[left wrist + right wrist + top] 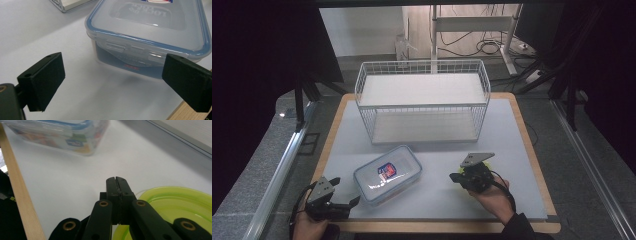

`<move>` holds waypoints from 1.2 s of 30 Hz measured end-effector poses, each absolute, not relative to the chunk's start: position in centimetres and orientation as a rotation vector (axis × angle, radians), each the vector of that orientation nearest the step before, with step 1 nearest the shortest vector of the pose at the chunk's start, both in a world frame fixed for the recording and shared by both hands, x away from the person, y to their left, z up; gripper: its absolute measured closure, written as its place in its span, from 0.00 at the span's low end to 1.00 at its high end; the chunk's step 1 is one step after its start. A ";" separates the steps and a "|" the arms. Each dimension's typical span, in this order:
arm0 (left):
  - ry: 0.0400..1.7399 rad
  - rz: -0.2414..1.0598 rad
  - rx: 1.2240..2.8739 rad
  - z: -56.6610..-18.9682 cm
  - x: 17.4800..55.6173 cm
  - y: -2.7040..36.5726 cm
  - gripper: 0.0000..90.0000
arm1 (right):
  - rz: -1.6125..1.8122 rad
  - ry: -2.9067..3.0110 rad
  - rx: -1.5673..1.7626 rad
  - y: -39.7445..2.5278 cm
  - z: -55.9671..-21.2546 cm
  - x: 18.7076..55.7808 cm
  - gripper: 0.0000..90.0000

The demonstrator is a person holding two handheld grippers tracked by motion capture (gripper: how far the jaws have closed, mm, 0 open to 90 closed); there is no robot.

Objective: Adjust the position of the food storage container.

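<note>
A clear plastic food box (387,175) with a blue-rimmed lid lies on the white mat, front left of centre. My left gripper (346,191) is just left of the box at the front edge and stands open. In the left gripper view the box (150,22) lies ahead of the wide-apart jaws of that gripper (113,72), its clip side facing them, with a gap between. My right gripper (453,176) is at the front right, shut, resting over a yellow-green disc (487,163). In the right gripper view the shut gripper (117,179) points toward the box (57,135), with the disc (175,205) beneath and to the right.
A white wire two-tier basket (422,100) stands at the back centre of the mat (512,150). The wooden board's edge (17,195) runs along the front. Dark curtains and metal rails flank the table.
</note>
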State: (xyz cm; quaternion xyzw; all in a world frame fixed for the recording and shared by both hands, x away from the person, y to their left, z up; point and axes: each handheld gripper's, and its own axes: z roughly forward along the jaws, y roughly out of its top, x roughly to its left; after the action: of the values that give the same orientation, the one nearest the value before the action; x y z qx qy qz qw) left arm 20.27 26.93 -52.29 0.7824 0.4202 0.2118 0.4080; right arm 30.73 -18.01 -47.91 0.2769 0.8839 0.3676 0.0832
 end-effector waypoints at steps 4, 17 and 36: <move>1.066 0.531 1.970 -52.3 20.3 26.9 0.05 | 1.081 2.597 0.908 -20.3 -47.9 30.9 1.00; 1.072 0.523 1.967 -52.3 20.3 26.9 0.05 | 1.075 2.471 1.074 -25.4 -47.8 31.8 1.00; 1.116 0.437 1.991 -51.7 19.9 26.7 0.82 | 1.138 2.459 0.966 -22.5 -47.2 31.3 1.00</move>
State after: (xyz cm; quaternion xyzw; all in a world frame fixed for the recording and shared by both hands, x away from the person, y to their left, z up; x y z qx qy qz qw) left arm 19.94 26.72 -51.66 0.7862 0.4405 0.1725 0.3975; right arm 31.27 -22.48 -47.23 0.3328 0.8474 0.3921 0.1320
